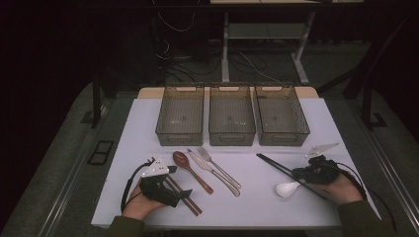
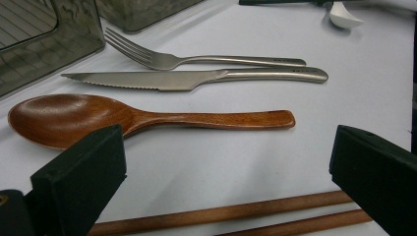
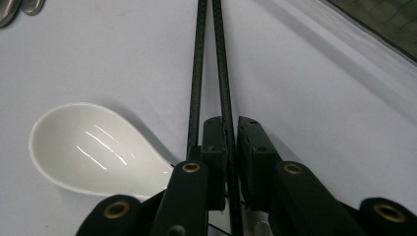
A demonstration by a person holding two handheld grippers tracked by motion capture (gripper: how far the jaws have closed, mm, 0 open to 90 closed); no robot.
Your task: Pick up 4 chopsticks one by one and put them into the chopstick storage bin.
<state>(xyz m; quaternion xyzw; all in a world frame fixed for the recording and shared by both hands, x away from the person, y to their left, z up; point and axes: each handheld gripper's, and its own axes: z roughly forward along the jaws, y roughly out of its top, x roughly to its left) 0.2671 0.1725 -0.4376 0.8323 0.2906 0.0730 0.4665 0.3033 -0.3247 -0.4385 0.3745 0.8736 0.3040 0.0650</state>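
Right gripper (image 3: pixel 230 147) is pinched on one black chopstick (image 3: pixel 222 83) beside the white spoon (image 3: pixel 93 150), probably headed for a bin (image 1: pixel 283 118). Left gripper (image 2: pixel 221 182) hangs wide apart over the wooden chopsticks (image 2: pixel 221 212), ready to grab.

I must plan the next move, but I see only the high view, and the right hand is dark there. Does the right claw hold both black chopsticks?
Observer: No. In the right gripper view the right claw is shut on one black chopstick; the other chopstick passes outside its jaws.
Operator: And the left claw, is it open?
Observer: Yes. In the left gripper view the left claw is wide open, and the brown chopsticks lie flat between its jaws, not pinched.
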